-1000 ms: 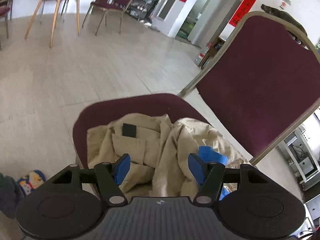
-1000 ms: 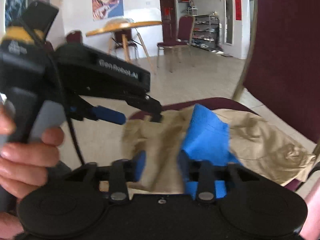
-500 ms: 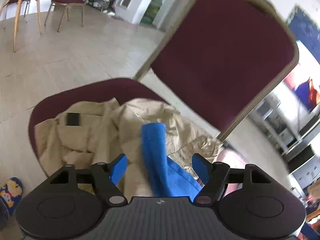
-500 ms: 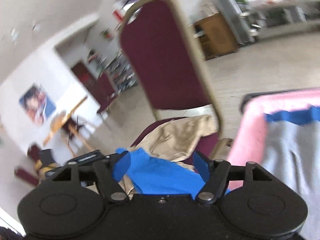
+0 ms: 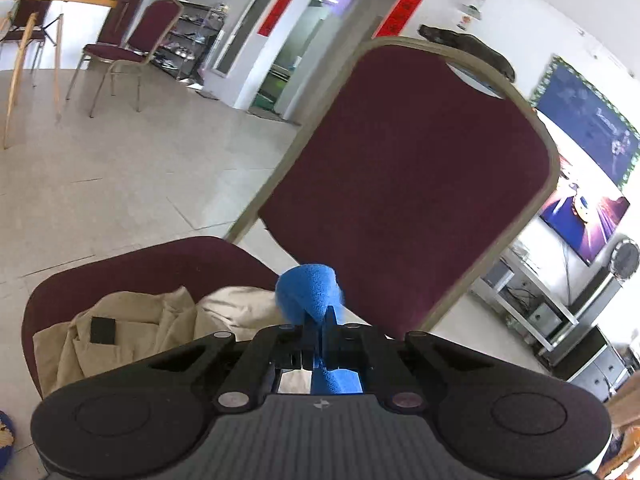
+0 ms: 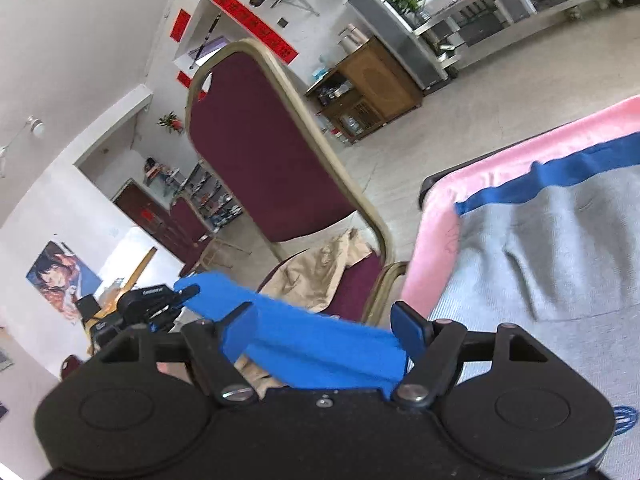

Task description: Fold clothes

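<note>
Blue cloth [image 5: 310,286] pinched in left claw [image 5: 320,320], lying between spread right claw [image 6: 320,330] fingers; step: lifting off chair [image 5: 400,184]; next: spread flat

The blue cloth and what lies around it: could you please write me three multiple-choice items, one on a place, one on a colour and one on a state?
1. Where does the beige garment lie?
A floor
B chair seat
C wooden table

2. What colour is the chair's padding?
A maroon
B green
C grey

3. How is the left gripper?
A open, empty
B shut on the blue cloth
C shut on the beige garment

Answers:
1 B, it is heaped on the seat.
2 A, seat and back are dark red.
3 B, blue cloth bunches at its closed tips.
</note>
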`<state>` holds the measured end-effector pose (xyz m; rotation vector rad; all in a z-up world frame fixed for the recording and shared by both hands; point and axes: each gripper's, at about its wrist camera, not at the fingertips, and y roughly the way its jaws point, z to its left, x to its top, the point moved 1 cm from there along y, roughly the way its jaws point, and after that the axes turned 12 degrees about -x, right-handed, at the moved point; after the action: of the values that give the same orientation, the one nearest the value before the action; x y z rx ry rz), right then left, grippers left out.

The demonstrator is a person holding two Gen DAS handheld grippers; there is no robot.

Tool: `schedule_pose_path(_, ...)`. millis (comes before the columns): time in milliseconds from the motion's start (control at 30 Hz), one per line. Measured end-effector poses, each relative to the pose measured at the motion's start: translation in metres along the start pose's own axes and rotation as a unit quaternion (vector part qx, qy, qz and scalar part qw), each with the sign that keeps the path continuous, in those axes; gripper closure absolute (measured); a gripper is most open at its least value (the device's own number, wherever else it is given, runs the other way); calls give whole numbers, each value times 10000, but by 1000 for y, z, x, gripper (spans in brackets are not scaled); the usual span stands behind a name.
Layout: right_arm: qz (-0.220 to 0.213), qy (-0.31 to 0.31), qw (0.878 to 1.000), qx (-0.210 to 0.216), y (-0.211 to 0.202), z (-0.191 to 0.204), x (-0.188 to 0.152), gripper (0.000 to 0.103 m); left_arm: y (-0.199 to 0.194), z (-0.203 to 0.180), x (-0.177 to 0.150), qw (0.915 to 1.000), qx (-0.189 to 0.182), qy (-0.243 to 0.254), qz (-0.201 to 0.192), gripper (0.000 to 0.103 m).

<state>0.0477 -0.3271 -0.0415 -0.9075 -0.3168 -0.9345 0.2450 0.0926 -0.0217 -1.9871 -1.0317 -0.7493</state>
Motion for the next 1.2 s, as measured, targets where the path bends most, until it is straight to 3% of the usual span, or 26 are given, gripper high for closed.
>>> schedule_pose_path(133, 193, 3, 9998, -20, 10, 3, -11, 30, 38, 41, -19, 9957, 744, -296, 469, 98)
schedule_pose_path(200, 258, 64, 9996, -3, 5, 2, -14, 30, 40, 65, -27, 9899, 988, -787, 637, 85)
schedule_pose_path(267, 148, 37, 9999, -23, -9, 0, -12, 28, 19, 72, -26, 9881, 1050, -1034, 440, 75)
schedule_pose_path(300, 53, 6, 10000, -46, -19, -1, -10, 26, 7, 69, -24, 9870, 1237, -985, 299, 63)
schedule_pose_path(367, -188, 40, 9997, -124, -44, -7, -4, 24, -18, 54, -20, 9853, 1548, -716, 115, 60)
schedule_pose_path(433, -361, 196, 9990, -194, -69, -19, 0, 20, -39, 36, -20, 9878, 1443, -562, 130, 54)
schedule_pose_path(500, -512, 357, 9976, -285, -96, -33, 0, 19, -57, 13, -27, 9918, 1149, -481, 278, 36)
schedule_pose_path(633, -765, 490, 9938, -647, -143, -67, -11, 14, -70, -48, -74, 9932, 481, 92, 1053, 30)
schedule_pose_path(700, -823, 609, 9907, -899, -163, -89, -19, 14, -69, -81, -112, 9865, 254, 509, 1539, 29)
schedule_pose_path(800, -845, 901, 9833, -1335, -187, -127, -35, 13, -63, -120, -177, 9698, 3, 1039, 2205, 28)
schedule_pose_path(933, -772, 1410, 9686, -1895, -201, -184, -56, 12, -51, -149, -261, 9451, -30, 1516, 2896, 29)
schedule_pose_path(1033, -719, 1775, 9561, -2220, -205, -223, -70, 13, -47, -155, -306, 9291, -30, 1770, 3248, 29)
schedule_pose_path(1100, -707, 1828, 9542, -2260, -202, -243, -79, 32, -53, -160, -330, 9221, -19, 1922, 3357, 29)
schedule_pose_path(1133, -677, 1750, 9550, -2298, -199, -249, -83, 55, -54, -161, -335, 9205, -9, 1982, 3367, 29)
schedule_pose_path(1200, -522, 1374, 9583, -2450, -186, -254, -90, 73, -54, -164, -341, 9183, 8, 2116, 3345, 29)
